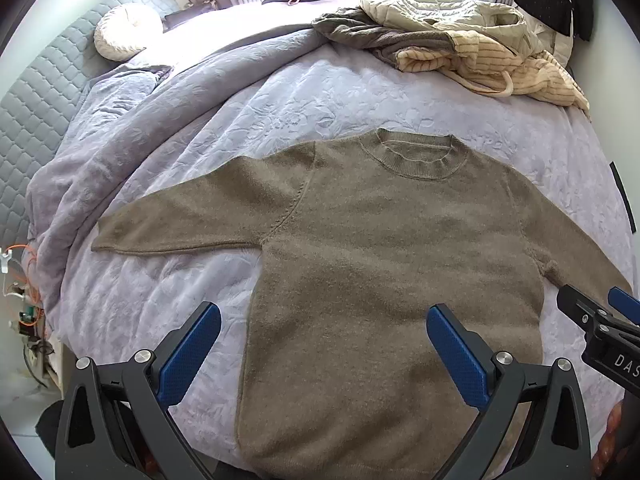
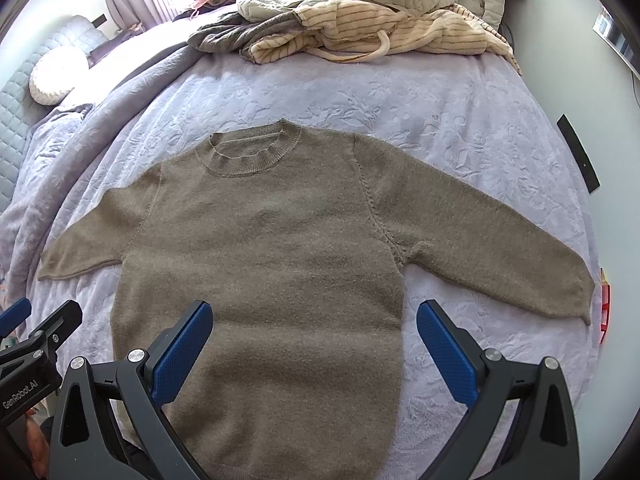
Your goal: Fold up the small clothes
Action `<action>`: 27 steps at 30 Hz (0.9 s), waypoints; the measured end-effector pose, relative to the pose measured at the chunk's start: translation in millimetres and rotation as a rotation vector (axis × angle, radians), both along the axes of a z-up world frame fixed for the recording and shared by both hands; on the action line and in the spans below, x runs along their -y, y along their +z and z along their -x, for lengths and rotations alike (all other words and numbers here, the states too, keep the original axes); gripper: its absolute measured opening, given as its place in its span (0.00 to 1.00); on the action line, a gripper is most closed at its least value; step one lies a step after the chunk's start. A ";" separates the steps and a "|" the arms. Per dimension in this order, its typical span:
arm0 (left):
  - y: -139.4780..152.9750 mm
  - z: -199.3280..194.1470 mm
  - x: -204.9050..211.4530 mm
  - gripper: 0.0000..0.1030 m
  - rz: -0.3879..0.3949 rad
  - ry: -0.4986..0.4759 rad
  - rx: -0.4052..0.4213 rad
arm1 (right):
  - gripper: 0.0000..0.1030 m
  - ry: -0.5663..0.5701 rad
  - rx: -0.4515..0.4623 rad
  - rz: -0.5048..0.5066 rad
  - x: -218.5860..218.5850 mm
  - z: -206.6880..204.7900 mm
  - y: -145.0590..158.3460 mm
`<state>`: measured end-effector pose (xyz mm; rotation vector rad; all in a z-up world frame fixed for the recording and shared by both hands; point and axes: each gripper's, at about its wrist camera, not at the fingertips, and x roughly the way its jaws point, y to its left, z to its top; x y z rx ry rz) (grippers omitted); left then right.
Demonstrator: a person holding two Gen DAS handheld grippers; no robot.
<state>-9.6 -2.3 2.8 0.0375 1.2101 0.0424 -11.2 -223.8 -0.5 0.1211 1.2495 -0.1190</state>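
Blue-padded fingers [image 1: 456,350] of the left gripper [image 1: 324,344] are standing wide apart in the foreground of its own view, hovering over the near part of the bed with nothing between them. The right gripper [image 2: 314,342] is doing the same in its view, jaws spread and empty, poised above the lower hem area of the sweater [image 2: 264,248]. Each tool is also showing at the edge of the other's picture, so the two are hanging side by side near the bed's near edge.

Just beyond the fingers, the brown knitted sweater is lying flat and face up on the lilac bedspread [image 2: 440,120], its hem toward the near edge and its ribbed collar [image 1: 414,156] pointing toward the far edge. Both sleeves are stretching outward, one toward the left side of the bed, the other toward the right edge.

Farther back, at the far right corner, a pile of clothes [image 1: 452,40] is sitting in a heap: a pale quilted jacket, a cream striped garment and something grey. Along the left side a rumpled duvet [image 1: 132,128] is bunching up, with a white round cushion [image 1: 124,32] resting by the quilted headboard [image 1: 44,92].
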 end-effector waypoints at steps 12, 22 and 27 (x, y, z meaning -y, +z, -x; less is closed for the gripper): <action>1.5 15.3 5.6 1.00 -0.038 0.018 -0.033 | 0.99 0.021 -0.016 -0.038 9.9 7.5 -7.7; 2.0 13.2 -5.1 1.00 0.013 0.051 -0.025 | 0.99 0.029 -0.042 -0.038 12.3 4.3 -17.4; -12.3 8.3 -19.3 1.00 0.059 0.040 -0.057 | 0.99 0.000 -0.045 -0.047 10.2 4.0 -18.9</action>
